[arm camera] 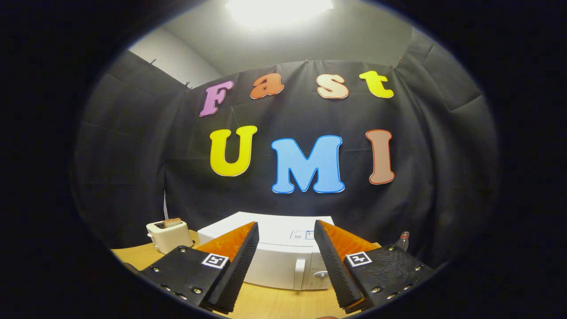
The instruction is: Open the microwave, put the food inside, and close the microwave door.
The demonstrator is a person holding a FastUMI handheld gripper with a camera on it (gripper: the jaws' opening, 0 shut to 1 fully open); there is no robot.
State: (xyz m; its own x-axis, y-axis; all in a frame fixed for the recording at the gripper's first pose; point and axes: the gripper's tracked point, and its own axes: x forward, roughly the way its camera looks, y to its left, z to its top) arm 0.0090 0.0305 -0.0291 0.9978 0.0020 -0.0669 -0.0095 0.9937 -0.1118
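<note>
Task barely begun: microwave (283,259) door shut at counter (266,303) middle, handle (300,274) untouched; hand-held gripper (286,266) spread wide, empty, hovering short of it; opening, loading, closing all left.

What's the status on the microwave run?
Hand-held gripper open, empty. Microwave just ahead, door shut. Toaster beside it, nothing blocking.

I'm looking into a staged recording booth, not a real kitchen: black cloth wall (133,177) is hanging behind a wooden surface (266,303) carrying a microwave (274,261) and toaster (170,235) (bright ceiling light (277,9) overhead).
</note>
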